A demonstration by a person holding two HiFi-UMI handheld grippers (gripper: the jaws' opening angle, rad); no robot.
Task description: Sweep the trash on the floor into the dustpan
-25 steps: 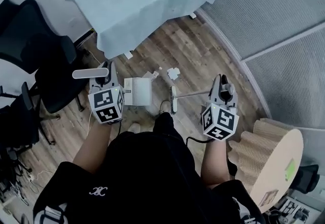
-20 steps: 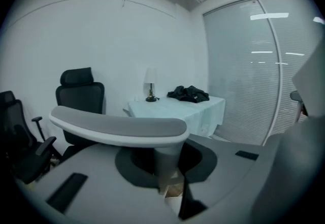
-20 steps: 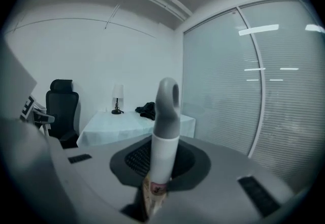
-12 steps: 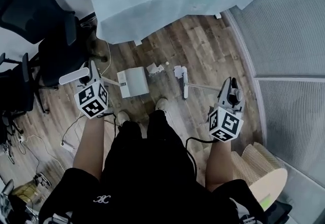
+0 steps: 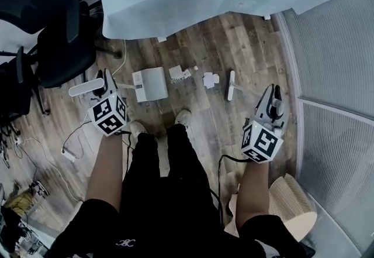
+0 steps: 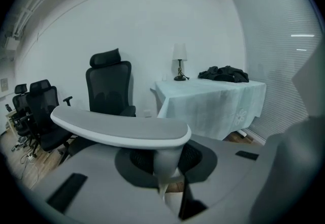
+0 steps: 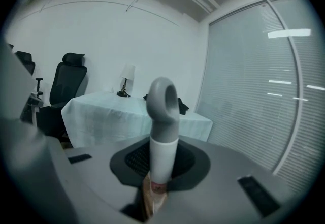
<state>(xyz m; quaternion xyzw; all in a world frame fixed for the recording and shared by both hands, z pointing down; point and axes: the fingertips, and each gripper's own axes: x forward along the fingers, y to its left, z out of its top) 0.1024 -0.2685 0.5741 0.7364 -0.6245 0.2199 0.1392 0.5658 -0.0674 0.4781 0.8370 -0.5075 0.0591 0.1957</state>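
Several paper scraps [image 5: 178, 72] lie outside the dustpan [image 5: 150, 84].

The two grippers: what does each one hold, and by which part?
Left gripper: the dustpan, by the flat grip at the top of its handle. Right gripper: the broom, by the upper end of its handle.

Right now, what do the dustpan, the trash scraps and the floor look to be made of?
Dustpan: likely moulded plastic, white, smooth and matte, with rounded seamless edges.
Trash scraps: probably paper, white, crumpled, with bent edges.
Floor: brown planks with grain and seams; real wood or laminate, I cannot tell.
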